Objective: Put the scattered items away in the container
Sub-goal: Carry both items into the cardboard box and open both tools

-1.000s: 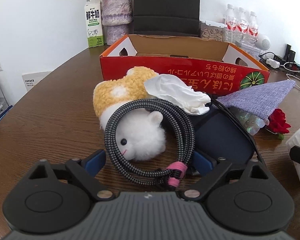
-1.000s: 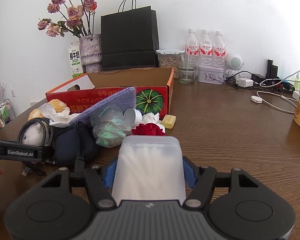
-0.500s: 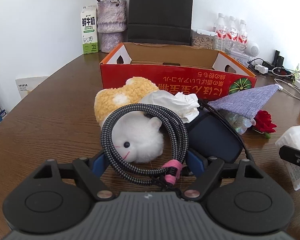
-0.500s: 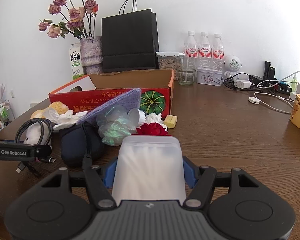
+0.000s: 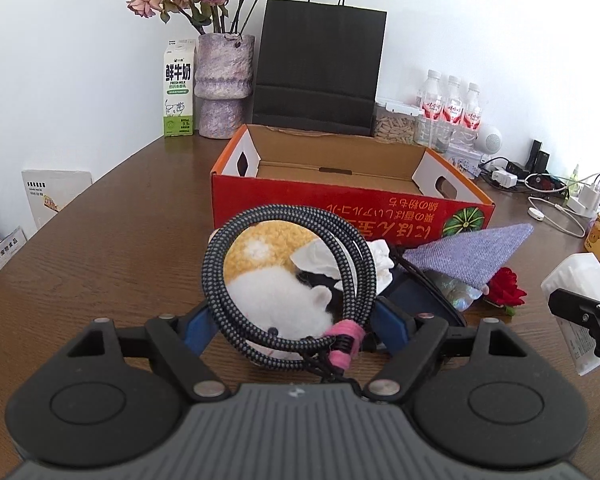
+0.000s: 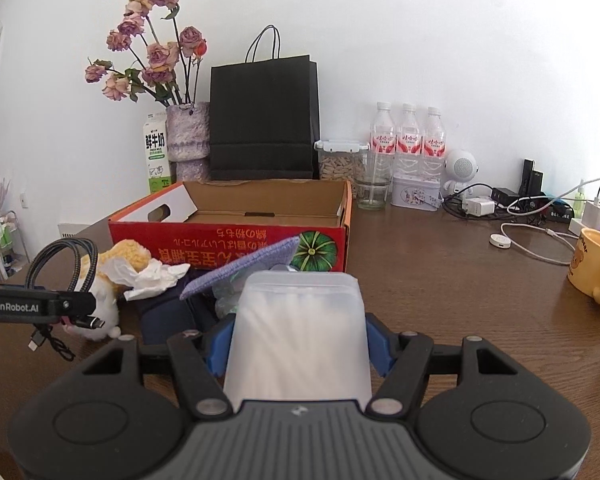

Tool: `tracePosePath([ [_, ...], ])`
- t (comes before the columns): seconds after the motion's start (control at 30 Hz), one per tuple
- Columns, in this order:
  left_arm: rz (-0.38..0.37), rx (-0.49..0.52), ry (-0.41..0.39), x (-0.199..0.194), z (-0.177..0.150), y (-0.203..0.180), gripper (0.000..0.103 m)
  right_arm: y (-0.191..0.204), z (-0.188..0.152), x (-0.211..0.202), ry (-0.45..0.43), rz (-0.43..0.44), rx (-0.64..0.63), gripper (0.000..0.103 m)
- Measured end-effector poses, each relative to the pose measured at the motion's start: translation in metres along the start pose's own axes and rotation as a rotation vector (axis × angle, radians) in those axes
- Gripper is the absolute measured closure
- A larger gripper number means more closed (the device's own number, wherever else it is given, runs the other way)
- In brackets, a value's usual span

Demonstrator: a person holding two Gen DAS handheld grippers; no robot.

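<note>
Both my hands have risen since a second ago: my left gripper (image 5: 290,326) holds the coiled cable (image 5: 288,280) in wide-set jaws, clear of the plush toy (image 5: 276,284), while my right gripper (image 6: 296,350) clamps the frosted plastic box (image 6: 298,332). That readies both for the red carton (image 5: 340,204) at twelve o'clock, apparently empty. Brown tabletop (image 5: 120,240); white wall, vase (image 5: 224,84), black bag (image 5: 320,68) behind.
</note>
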State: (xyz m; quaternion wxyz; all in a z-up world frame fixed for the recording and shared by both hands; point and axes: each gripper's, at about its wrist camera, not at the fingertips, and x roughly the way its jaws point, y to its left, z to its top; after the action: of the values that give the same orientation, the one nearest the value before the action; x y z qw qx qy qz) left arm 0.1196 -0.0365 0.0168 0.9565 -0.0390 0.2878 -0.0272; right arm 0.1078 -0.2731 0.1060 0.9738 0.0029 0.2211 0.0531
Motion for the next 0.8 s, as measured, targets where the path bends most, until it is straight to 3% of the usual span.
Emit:
tracePosePath([
  [0.37,-0.054,-0.012,-0.076,0.018,0.055,0.003,0.021,0.002,0.070,0.022,-0.118,-0.008,-0.005,0.038],
  [0.8,-0.089,-0.081,-0.123,0.099,0.131,0.010,0.021,0.010,0.128,0.137,-0.110,0.054,-0.011,0.038],
])
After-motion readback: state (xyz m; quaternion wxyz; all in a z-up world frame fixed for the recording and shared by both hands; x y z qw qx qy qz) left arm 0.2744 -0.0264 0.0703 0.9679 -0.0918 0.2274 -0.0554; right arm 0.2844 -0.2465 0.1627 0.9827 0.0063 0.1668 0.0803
